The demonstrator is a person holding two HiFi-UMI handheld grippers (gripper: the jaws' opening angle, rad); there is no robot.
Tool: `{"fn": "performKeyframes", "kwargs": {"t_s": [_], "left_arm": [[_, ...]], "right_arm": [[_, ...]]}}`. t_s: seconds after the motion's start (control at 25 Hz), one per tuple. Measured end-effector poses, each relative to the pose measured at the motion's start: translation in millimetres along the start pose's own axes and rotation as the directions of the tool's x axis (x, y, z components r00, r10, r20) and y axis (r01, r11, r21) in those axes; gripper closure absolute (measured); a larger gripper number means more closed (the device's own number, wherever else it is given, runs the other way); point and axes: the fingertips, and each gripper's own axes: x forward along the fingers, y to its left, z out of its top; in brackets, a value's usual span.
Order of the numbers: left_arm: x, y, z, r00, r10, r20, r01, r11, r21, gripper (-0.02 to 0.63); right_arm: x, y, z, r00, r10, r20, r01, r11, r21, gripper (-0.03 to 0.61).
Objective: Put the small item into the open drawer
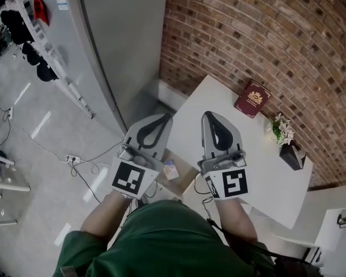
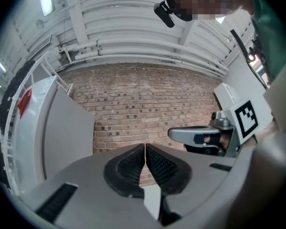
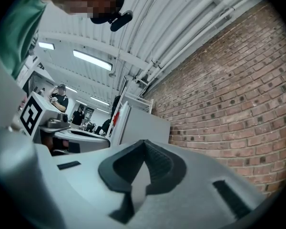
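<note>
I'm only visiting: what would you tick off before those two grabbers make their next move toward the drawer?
1. Left gripper empty: ok, jaws together, nothing between them.
2. Right gripper empty: ok, jaws together, nothing between them.
3. Drawer open: ok, it seems pulled out below the table.
4. Small item found: cannot tell. A pale card-like thing lies at the drawer, but whether it is inside is unclear.
5. Book and flower pot out of the way: ok, both on the table's far side.

Book [image 1: 252, 98], flower pot [image 1: 289, 149] to its right, on table [image 1: 262, 160] by brick wall [image 1: 265, 33]; cabinet [image 1: 121, 39] left; drawer [image 1: 183, 179] under table's near edge.
</note>
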Motion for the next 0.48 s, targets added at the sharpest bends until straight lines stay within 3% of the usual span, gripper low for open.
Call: {"fn": "performKeyframes", "kwargs": {"t_s": [0.48], "left_arm": [[-0.1, -3.2, -2.3, 1.0, -0.002, -0.007, 0.002, 1.0, -0.015, 0.604]], "right_arm": [[-3.5, -0.2, -0.2, 1.0, -0.003, -0.003, 0.003, 1.0, 0.005, 0.575]]}}
